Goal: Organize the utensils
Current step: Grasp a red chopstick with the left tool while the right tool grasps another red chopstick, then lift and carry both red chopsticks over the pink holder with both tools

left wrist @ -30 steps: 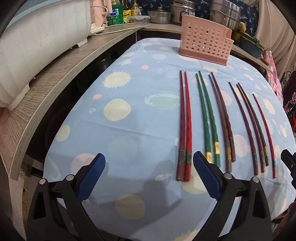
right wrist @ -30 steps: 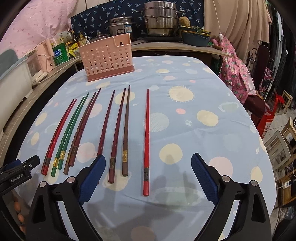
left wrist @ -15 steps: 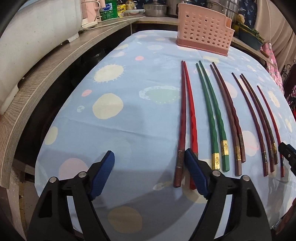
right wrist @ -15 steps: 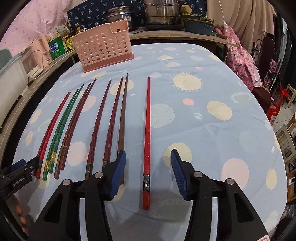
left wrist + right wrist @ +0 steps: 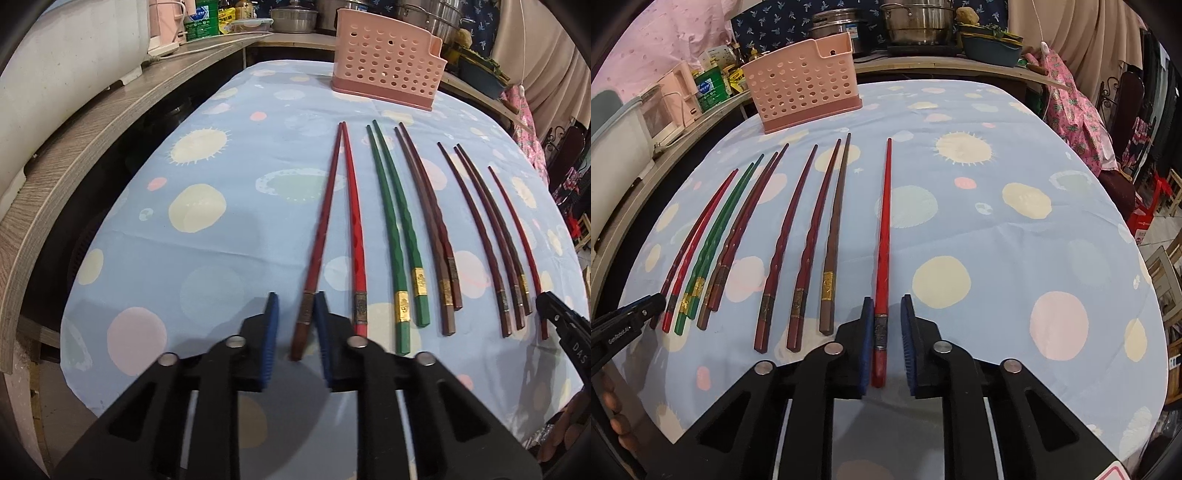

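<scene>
Several chopsticks lie side by side on the blue spotted tablecloth (image 5: 207, 266), with a pink perforated holder (image 5: 386, 79) at the far end. My left gripper (image 5: 295, 310) is narrowed around the thick end of the leftmost dark red chopstick (image 5: 317, 243); its right pad looks against the stick and the left pad shows a gap. My right gripper (image 5: 885, 314) straddles the thick end of the lone bright red chopstick (image 5: 882, 236), with small gaps on both sides. The holder also shows in the right wrist view (image 5: 805, 96).
A green pair (image 5: 397, 236), a brown pair (image 5: 432, 236) and three dark sticks (image 5: 491, 240) lie between the two grippers. A wooden counter (image 5: 74, 155) runs along the left. Pots (image 5: 916, 22) stand behind the table.
Both grippers have moved forward and narrowed from wide open, each around a chopstick's thick end. The leftmost dark red chopstick's near end has swung left, away from its red neighbour.
</scene>
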`<action>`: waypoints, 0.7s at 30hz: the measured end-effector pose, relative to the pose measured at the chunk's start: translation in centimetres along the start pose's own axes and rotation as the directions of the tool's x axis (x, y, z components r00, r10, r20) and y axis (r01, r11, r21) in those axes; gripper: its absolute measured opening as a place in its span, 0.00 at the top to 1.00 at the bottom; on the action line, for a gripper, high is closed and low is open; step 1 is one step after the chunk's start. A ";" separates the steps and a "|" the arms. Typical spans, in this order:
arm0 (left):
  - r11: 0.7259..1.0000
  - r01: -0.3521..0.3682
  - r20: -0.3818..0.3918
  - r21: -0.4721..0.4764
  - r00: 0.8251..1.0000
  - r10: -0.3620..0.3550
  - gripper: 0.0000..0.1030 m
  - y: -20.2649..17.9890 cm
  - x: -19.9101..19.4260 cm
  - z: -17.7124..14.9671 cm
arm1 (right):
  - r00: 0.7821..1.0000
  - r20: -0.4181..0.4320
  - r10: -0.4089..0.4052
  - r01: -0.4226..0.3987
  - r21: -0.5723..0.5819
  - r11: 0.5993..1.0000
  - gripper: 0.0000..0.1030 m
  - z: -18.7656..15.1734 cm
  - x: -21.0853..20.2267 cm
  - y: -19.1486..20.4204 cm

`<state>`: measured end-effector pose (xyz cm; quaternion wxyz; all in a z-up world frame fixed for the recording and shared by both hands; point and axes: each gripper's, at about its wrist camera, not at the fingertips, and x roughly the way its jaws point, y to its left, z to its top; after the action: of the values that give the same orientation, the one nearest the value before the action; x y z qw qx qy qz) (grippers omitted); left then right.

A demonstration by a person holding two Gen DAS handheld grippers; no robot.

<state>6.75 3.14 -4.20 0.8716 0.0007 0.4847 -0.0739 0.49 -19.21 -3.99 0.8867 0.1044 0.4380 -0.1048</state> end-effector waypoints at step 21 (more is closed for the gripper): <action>0.996 0.073 0.227 -0.041 0.972 -0.062 0.93 1.7 -10.0 10.7 | 0.964 0.254 0.075 -0.077 -0.003 0.997 0.93 12.2 -9.7 -1.8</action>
<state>10.84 5.30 9.80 0.9176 -0.0456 0.3843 -0.0912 3.46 -23.37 10.80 0.9384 0.1102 0.3162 -0.0848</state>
